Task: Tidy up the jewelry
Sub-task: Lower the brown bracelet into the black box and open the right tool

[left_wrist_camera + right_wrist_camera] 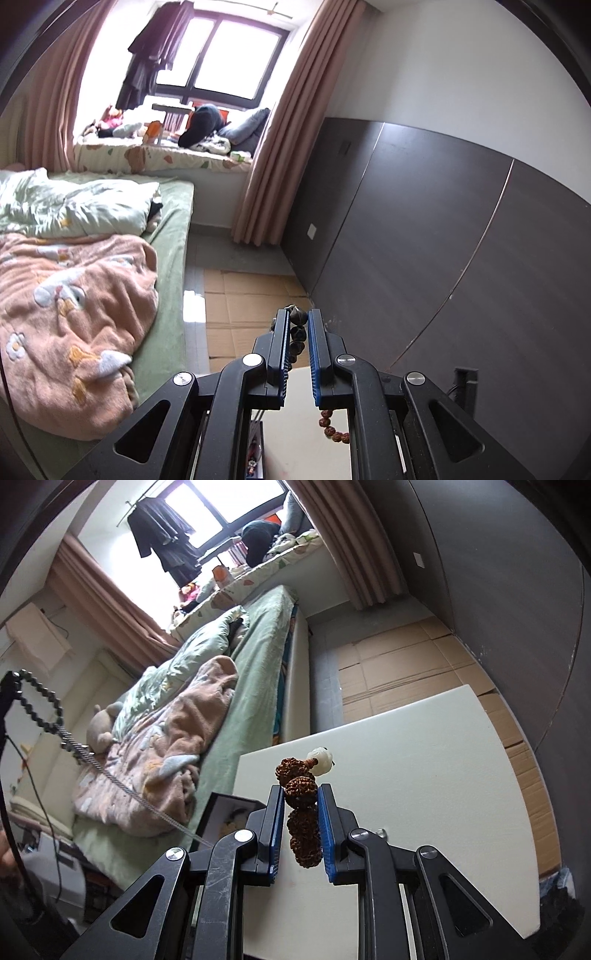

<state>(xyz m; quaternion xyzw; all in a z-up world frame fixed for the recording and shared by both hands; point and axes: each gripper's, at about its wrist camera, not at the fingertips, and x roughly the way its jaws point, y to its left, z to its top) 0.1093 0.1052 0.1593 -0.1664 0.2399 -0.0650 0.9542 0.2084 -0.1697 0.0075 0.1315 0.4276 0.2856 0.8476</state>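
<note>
Rough, knobbly brown seed beads (301,794) beside one smooth, pale, glossy bead (320,759). Matt black plastic on the right tool (300,805), with ribbed blue pads (327,834). Smooth matt cream worktop (424,775); fluffy peach blanket (177,746); flattened brown cardboard (399,664) on the floor.

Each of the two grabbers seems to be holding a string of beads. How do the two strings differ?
The brown bracelet has big, knobbly, reddish-brown beads and one white bead; the dark bracelet has smaller, dark, shiny beads.

The dark bracelet trails a long silvery tassel; none shows on the brown one.

The brown bracelet is in the right gripper, over the white table; the dark one is in the left gripper.

Both are pinched between blue-padded fingers and lifted.
</note>
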